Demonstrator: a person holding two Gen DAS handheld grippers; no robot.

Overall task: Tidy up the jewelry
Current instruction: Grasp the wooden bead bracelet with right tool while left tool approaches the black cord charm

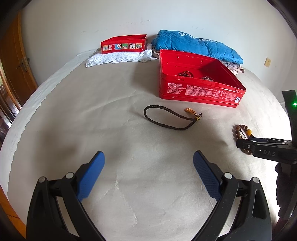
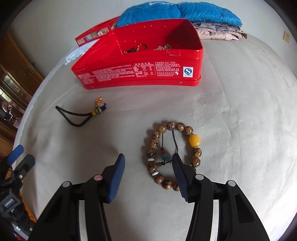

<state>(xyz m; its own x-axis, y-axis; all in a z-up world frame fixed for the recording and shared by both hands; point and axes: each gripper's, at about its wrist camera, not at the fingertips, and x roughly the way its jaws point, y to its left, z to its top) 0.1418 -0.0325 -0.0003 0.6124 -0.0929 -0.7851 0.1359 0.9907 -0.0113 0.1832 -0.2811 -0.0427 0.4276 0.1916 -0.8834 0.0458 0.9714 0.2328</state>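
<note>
An open red tin box (image 1: 200, 90) (image 2: 141, 72) sits on the beige bed with some jewelry inside. A black braided cord bracelet (image 1: 167, 118) (image 2: 79, 115) with a gold charm lies in front of it. A brown wooden bead bracelet (image 2: 159, 150) (image 1: 238, 132) with a yellow bead lies further right. My right gripper (image 2: 147, 157) is open low over the bed, its right finger inside the bead loop. My left gripper (image 1: 148, 157) is open and empty, above bare bed short of the cord bracelet.
A second red tin (image 1: 124, 43) rests on white lace cloth (image 1: 115, 58) near the wall. Folded blue and patterned quilts (image 1: 196, 45) (image 2: 180, 11) lie behind the box. A wooden door (image 1: 13, 61) stands at left.
</note>
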